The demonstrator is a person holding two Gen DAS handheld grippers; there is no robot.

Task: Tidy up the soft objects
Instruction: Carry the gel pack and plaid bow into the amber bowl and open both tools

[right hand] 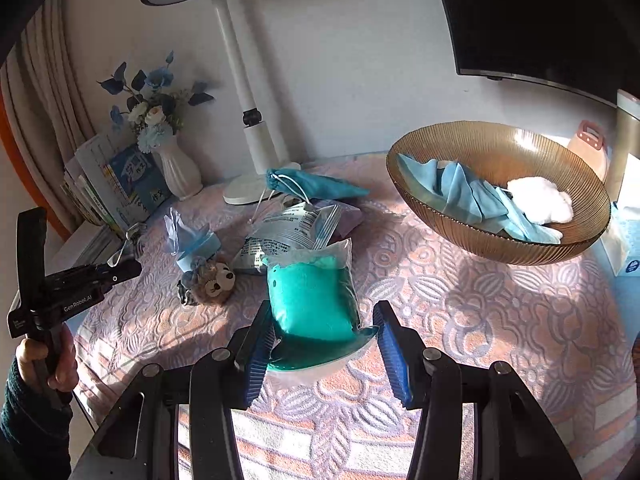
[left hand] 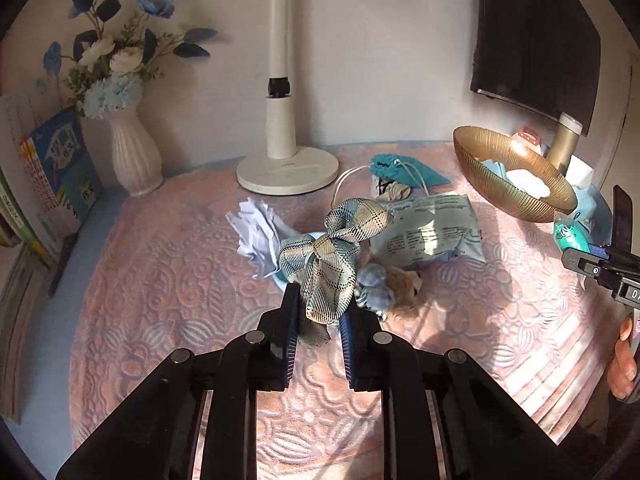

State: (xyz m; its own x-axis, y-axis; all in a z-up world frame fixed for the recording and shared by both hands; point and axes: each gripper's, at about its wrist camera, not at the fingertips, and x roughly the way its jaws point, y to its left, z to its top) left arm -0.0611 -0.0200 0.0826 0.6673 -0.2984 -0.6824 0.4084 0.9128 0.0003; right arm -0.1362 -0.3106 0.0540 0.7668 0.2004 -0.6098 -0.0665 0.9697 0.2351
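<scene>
Left wrist view: my left gripper (left hand: 320,312) pinches the plaid bow (left hand: 332,252); my right gripper (right hand: 320,344) clamps the bagged teal plush (right hand: 312,296). Next, I'd carry both toward the amber bowl (right hand: 420,204).

Warm side sunlight, hard shadows, bowl (right hand: 496,240) rim glare, fisheye-bent dark corners

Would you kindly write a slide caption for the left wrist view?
Left gripper shut on a plaid bow above the patterned tablecloth, beside a plush toy.
</scene>
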